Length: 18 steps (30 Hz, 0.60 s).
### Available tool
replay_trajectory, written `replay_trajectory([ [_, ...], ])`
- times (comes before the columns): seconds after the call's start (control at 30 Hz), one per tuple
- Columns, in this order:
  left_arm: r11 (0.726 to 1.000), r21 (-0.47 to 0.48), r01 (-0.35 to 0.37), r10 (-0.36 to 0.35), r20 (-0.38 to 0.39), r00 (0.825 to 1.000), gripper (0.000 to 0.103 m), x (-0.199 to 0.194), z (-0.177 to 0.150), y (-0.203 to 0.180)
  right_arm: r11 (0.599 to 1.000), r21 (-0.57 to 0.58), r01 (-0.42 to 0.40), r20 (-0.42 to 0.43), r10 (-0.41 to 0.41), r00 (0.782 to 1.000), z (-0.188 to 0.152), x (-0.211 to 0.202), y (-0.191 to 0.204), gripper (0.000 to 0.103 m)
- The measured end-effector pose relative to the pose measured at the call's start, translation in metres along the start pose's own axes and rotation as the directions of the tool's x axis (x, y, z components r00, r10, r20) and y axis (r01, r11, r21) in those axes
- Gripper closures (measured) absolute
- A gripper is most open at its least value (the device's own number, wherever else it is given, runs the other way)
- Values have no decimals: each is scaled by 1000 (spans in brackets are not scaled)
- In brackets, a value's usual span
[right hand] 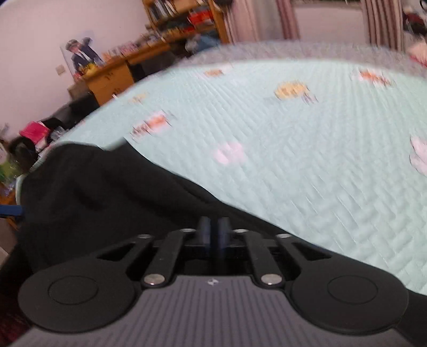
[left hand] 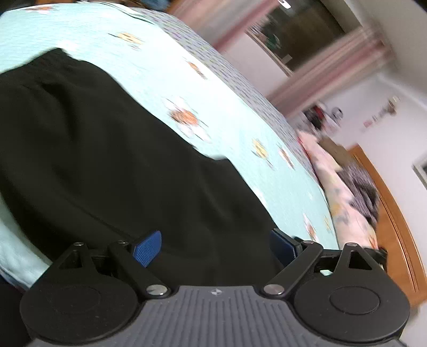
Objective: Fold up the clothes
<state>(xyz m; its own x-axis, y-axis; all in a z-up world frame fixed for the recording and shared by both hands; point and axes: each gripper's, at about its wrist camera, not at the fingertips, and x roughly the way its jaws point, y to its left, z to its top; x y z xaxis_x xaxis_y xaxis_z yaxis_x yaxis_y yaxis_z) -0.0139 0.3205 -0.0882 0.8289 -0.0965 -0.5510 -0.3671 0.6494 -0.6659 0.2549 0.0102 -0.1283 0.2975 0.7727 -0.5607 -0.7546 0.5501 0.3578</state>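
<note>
Black fabric garment [left hand: 112,160] was spread out on the bed, lying on a pale mint quilted bedspread [left hand: 149,61] with little orange and white flower prints. From the left wrist view the left tool [left hand: 216,247] had its blue-padded fingers [left hand: 148,247] spread wide apart, sitting right over the dark cloth but with nothing pinched between them. Right wrist view was a different story: the right tool [right hand: 213,235] had its two fingers pressed nearly together, and the edge of the black garment [right hand: 106,192] ran right up to them, so it looked clamped on the cloth. Both views were pretty blurry. Past the bed on the right side view there was a wooden bookshelf and desk [right hand: 170,24] full of clutter, and on the left view pink striped curtains [left hand: 328,66] and a wooden headboard [left hand: 392,213] with a floral pillow [left hand: 333,186] next to it
</note>
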Motion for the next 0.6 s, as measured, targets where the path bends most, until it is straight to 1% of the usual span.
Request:
replay_trajectory([
  [0.07,1000,-2,-2,2,7,1000,14,3,5,6,992,44,-120,48,118,992,14,8,9,25],
  [0.13,1000,6,4,-4,-5,1000,14,10,5,11,982,69,-174,52,170,984,32,32,14,25],
  [0.2,1000,19,10,-9,-27,1000,14,16,4,15,975,65,-213,37,211,977,49,62,21,25],
  [0.27,999,48,17,-14,-50,999,14,22,4,16,966,72,-250,-9,251,968,66,99,31,25],
  [0.37,995,91,29,-21,-86,996,14,29,4,19,940,62,-334,-113,339,934,78,133,41,25],
  [0.4,994,106,33,-23,-98,995,14,32,4,20,938,36,-345,-166,346,924,81,143,46,25],
  [0.47,990,134,43,-26,-122,992,13,37,5,21,934,-43,-354,-256,332,908,84,154,56,24],
  [0.6,986,152,65,-38,-175,984,13,53,8,28,873,-85,-480,-422,405,811,83,163,64,24],
])
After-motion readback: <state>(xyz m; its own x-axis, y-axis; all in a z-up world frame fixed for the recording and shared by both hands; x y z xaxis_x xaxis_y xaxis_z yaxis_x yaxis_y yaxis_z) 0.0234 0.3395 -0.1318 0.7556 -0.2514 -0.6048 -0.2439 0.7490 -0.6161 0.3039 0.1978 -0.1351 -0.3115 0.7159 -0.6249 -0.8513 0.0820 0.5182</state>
